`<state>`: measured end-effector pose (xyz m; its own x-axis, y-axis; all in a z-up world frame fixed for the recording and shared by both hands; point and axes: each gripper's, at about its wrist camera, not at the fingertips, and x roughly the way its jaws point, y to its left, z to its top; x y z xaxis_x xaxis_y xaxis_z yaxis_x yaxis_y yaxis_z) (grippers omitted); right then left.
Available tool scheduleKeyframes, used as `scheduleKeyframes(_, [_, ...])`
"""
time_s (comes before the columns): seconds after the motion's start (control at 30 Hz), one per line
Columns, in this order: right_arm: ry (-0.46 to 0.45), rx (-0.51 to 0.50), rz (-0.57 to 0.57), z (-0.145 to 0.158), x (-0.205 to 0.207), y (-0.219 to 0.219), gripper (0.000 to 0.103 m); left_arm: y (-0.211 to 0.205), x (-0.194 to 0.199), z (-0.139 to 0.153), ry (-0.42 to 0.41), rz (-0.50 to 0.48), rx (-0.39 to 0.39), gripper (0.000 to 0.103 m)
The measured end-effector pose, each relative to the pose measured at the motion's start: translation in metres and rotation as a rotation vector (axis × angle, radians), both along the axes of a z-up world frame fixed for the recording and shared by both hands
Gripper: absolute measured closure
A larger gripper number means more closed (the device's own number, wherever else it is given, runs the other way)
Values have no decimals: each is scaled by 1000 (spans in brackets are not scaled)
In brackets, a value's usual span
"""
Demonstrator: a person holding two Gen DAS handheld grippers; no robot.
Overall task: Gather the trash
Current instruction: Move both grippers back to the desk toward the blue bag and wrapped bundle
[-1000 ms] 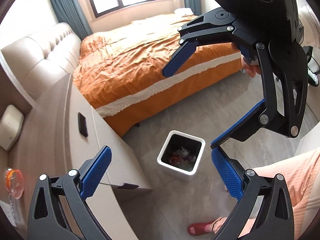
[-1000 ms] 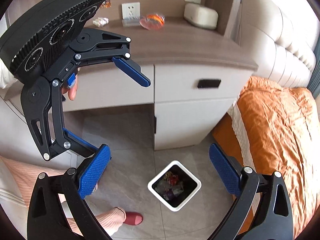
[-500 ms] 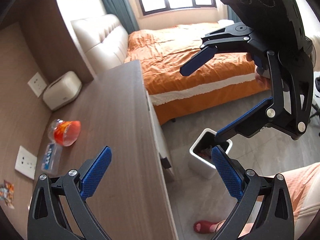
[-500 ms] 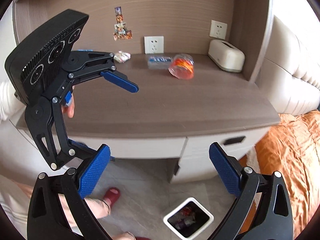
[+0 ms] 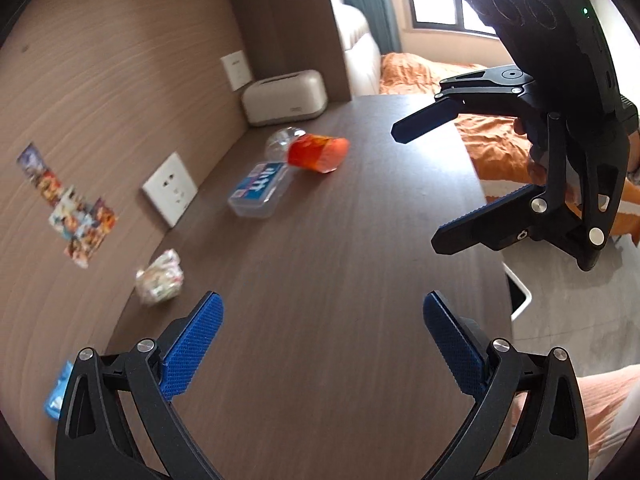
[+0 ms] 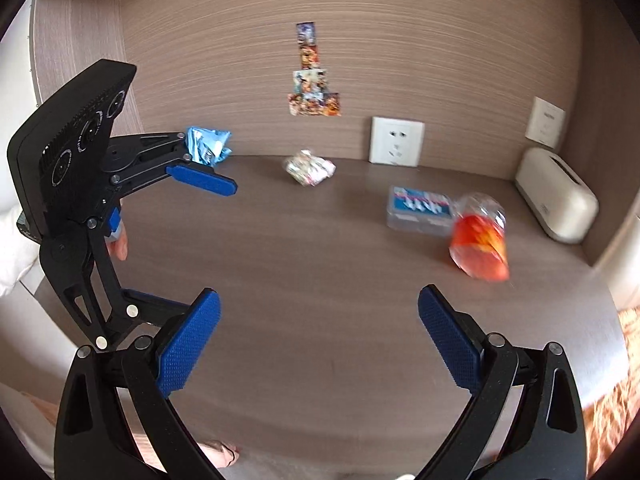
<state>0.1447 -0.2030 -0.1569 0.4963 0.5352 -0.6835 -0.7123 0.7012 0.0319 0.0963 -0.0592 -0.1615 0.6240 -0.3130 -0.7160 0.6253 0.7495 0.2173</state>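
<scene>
Trash lies on the brown desk (image 5: 340, 272): a crumpled patterned wrapper (image 5: 160, 278) (image 6: 310, 168), a blue crumpled wrapper (image 6: 208, 146) (image 5: 58, 392), and a fallen plastic bottle with an orange label (image 5: 314, 151) (image 6: 480, 240). My left gripper (image 5: 320, 344) is open and empty above the desk's front; it also shows in the right wrist view (image 6: 180, 236). My right gripper (image 6: 318, 344) is open and empty, to the right of the left one (image 5: 420, 184).
A clear box with a blue label (image 5: 260, 190) (image 6: 420, 210) lies beside the bottle. A cream tissue box (image 5: 286, 98) (image 6: 556, 200) stands at the desk's far end. Wall sockets (image 6: 396, 140) and stickers (image 6: 314, 76) are on the back panel. The white bin's rim (image 5: 520, 296) shows beyond the desk edge.
Both grippers have swung up from the floor bin to face the desk top and back wall. Both stay open and empty.
</scene>
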Motion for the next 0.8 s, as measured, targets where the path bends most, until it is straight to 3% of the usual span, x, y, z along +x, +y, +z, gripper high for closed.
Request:
scheduleKeyframes(0.3, [-11,21,103,-4,58,86,5,104,27,-7,7,185,62,5])
scheduleKeyframes(0.43, [-3,12,122,-14,85,119,5,152,45,-1,-16,301,37,5])
scheduleKeyframes(0.8, [46,-61,125,-52,146,170,5,215,80,-15,-29,445,30,5])
